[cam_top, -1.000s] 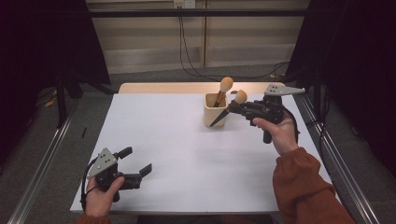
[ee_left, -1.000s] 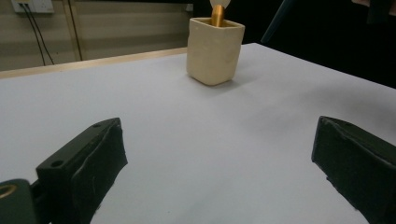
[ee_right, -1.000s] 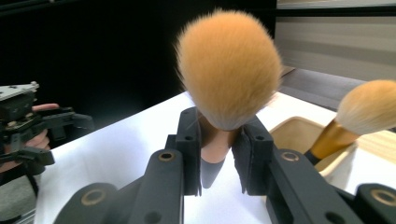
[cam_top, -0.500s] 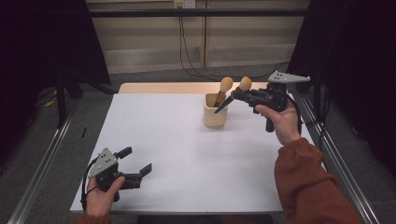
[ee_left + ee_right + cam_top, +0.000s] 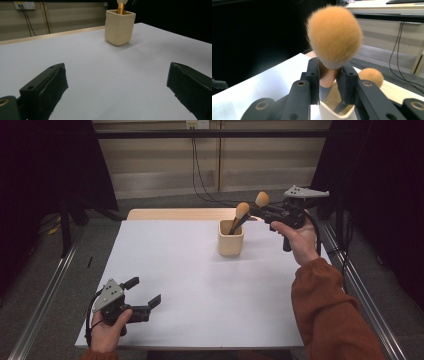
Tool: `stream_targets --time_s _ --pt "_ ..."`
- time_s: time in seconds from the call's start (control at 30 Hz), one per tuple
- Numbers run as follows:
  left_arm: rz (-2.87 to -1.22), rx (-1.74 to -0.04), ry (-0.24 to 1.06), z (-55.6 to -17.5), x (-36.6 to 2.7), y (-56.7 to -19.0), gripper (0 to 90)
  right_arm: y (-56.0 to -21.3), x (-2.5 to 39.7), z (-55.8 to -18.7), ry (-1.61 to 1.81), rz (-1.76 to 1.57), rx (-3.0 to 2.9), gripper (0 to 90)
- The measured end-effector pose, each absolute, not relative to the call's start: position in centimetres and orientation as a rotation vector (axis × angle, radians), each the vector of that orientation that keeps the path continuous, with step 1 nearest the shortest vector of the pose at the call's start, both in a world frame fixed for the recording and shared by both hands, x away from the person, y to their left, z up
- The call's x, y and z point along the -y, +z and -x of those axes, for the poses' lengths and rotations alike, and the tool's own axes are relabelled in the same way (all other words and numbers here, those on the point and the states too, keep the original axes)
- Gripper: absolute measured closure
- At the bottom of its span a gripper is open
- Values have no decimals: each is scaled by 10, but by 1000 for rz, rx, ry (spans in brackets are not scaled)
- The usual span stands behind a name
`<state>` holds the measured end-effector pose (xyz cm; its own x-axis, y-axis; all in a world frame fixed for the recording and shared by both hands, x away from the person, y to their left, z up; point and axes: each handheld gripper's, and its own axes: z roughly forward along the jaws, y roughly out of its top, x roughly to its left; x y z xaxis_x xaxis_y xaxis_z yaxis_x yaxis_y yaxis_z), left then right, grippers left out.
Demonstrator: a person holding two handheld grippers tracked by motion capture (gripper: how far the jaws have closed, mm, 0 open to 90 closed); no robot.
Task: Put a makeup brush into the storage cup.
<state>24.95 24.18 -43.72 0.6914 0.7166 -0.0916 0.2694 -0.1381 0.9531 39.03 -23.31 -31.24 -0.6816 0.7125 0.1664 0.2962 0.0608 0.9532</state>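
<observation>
A cream square cup stands on the white table at the far right. My right gripper hovers above and just right of it, shut on the ferrule of a makeup brush with an orange tuft; the dark handle slants down toward the cup's mouth. In the right gripper view the tuft rises just past the shut right gripper. A second brush leans in the cup. My left gripper rests near the front left edge, open. In the left gripper view the cup stands far beyond the empty left gripper.
A wooden strip runs along the table's far edge. Metal rails flank the table on both sides, and cables hang down the back wall. Bare white tabletop lies between the two grippers.
My right gripper has risen and drawn to the right with the brush, pulling it up out of the cup. The left gripper has stayed put.
</observation>
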Motion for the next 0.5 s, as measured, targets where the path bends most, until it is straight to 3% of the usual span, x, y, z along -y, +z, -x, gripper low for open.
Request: stream_targets --time_s 0.5 --pt "-1724 -780 463 -250 -242 -437 29 -319 236 -406 1564 -1064 -2016 738"
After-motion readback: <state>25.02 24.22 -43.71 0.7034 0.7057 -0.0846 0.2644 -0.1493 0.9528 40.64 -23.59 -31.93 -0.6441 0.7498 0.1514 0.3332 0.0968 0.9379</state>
